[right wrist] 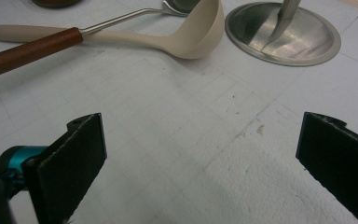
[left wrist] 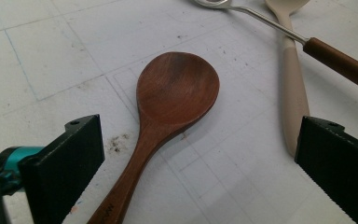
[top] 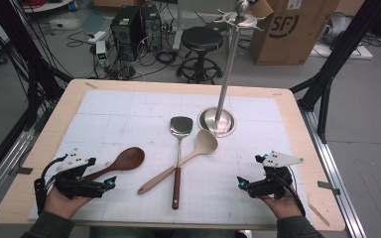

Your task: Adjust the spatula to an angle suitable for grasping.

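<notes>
High view: nothing hangs on the utensil stand [top: 226, 64] yet. Wooden spoon [top: 124, 160], metal spatula [top: 179, 148] and beige ladle [top: 188, 156] all lie flat in front of its base. Left gripper [top: 110, 182] straddles the spoon's handle, jaws wide; right gripper [top: 240, 182] gapes empty, so all the hanging remains

A light wooden table [top: 297, 106] carries a white gridded mat [top: 129, 114] that covers most of its top. On the mat, toward the near left, lies a dark wooden spoon [top: 124, 161], bowl pointing far and right. In the middle lies a metal spatula [top: 178, 148] with a brown handle, crossing a beige ladle [top: 188, 158]. Just right of the spatula's blade, farther back, stands the round steel base of a utensil stand [top: 218, 121].
</notes>
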